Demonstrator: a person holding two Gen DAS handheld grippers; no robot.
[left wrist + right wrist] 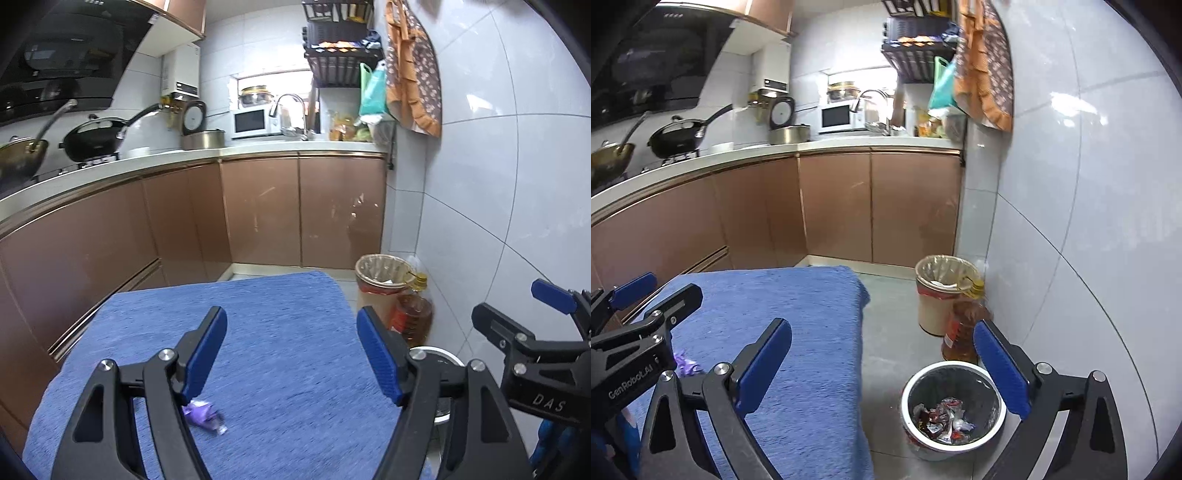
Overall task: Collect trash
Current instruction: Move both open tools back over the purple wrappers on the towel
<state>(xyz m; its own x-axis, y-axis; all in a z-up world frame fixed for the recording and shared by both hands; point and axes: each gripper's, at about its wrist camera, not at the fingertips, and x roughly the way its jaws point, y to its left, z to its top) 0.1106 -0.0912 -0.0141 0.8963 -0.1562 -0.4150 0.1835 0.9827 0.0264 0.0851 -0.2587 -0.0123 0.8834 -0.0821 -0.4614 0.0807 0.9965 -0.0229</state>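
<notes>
Trash first: a purple wrapper [204,414] lies on the blue cloth [280,332], just beside my left gripper's [291,354] left finger; those jaws stand wide with nothing between them. From my right wrist, my right gripper [882,369] is spread wide too, empty, above the white-rimmed bin [951,402] on the floor beside the cloth, crumpled wrappers [943,419] lying inside it.

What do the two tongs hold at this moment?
Nothing. Left tongs and right tongs both stand open and empty; the purple wrapper lies on the blue cloth.
</notes>
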